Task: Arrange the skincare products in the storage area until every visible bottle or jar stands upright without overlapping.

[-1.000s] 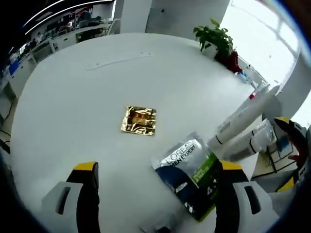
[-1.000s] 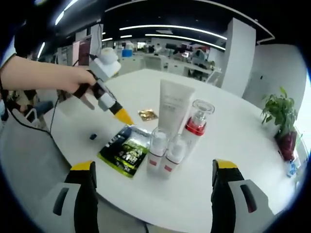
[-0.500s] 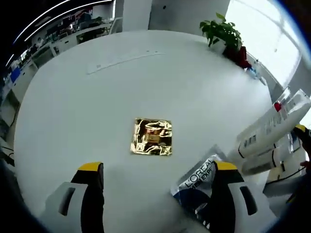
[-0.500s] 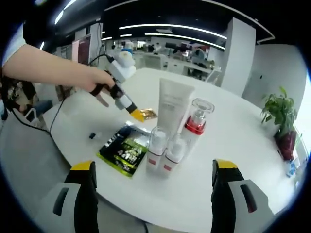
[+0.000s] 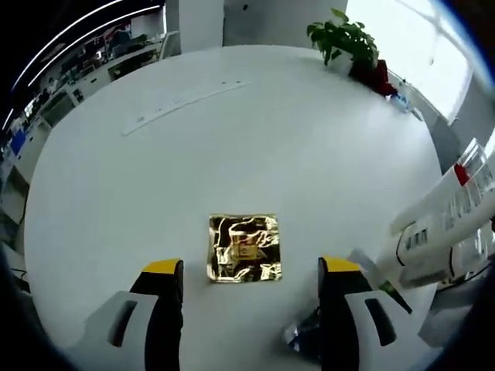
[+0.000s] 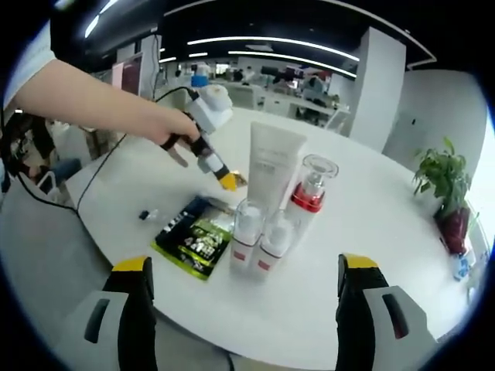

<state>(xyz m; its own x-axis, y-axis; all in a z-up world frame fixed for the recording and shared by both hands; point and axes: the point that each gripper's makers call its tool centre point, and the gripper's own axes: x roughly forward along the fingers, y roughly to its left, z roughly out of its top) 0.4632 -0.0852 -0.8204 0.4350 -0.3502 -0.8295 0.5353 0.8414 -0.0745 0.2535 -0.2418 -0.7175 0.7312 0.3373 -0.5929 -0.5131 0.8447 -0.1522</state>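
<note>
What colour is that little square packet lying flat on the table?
Shiny gold, a crinkled foil sachet, seen best in the left gripper view, between the open jaws.

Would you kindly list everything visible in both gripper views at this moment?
Round table: one, white, under everything.
Gold foil sachet: one, flat, between the left gripper's jaws.
L'Oreal Men Expert sachet: one, dark blue and green, flat, left of the bottles.
Tall tube: one, white, upright behind the bottles.
Pump bottle: one, clear with red collar, upright beside the tube.
Small bottles: two, white, upright, in front.
Small dark item: one, near the table edge.
Potted plant: one, green, far right.
Left gripper: yellow-tipped, open.
Right gripper: yellow-tipped, open.
Hand: holding the left gripper.
</note>
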